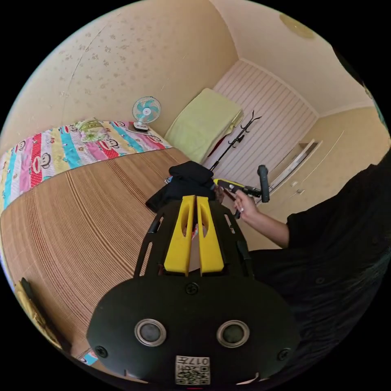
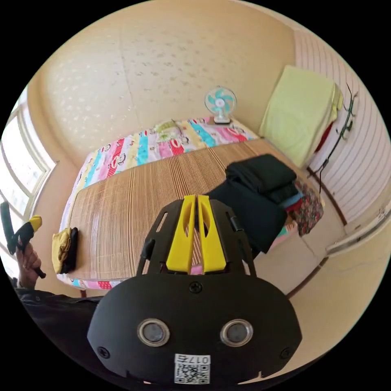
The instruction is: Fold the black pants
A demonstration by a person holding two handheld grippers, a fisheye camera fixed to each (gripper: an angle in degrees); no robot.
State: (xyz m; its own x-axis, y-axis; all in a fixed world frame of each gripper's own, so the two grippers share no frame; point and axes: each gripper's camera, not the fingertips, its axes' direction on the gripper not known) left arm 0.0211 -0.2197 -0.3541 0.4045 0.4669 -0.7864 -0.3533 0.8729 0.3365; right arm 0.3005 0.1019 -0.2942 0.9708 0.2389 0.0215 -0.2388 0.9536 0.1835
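The black pants (image 2: 254, 211) lie at the right edge of the bamboo mat (image 2: 134, 203), part of them drooping over the bed's side. A folded black garment (image 2: 262, 173) rests on top of them. In the left gripper view the same dark heap (image 1: 188, 179) sits just beyond my left gripper (image 1: 194, 200), whose yellow jaws are shut with nothing between them. My right gripper (image 2: 196, 200) is shut and empty too, held above the mat short of the pants. A hand holds that right gripper (image 1: 228, 186) beside the heap. The left gripper (image 2: 22, 232) appears at the far left edge.
A cartoon-print sheet (image 1: 61, 150) and a small fan (image 1: 146, 110) are at the bed's head. Colourful clothes (image 2: 307, 205) lie beside the black pile. A yellow and black folded item (image 2: 65, 248) sits on the mat's left edge. A coat rack (image 1: 238, 140) stands by the wall.
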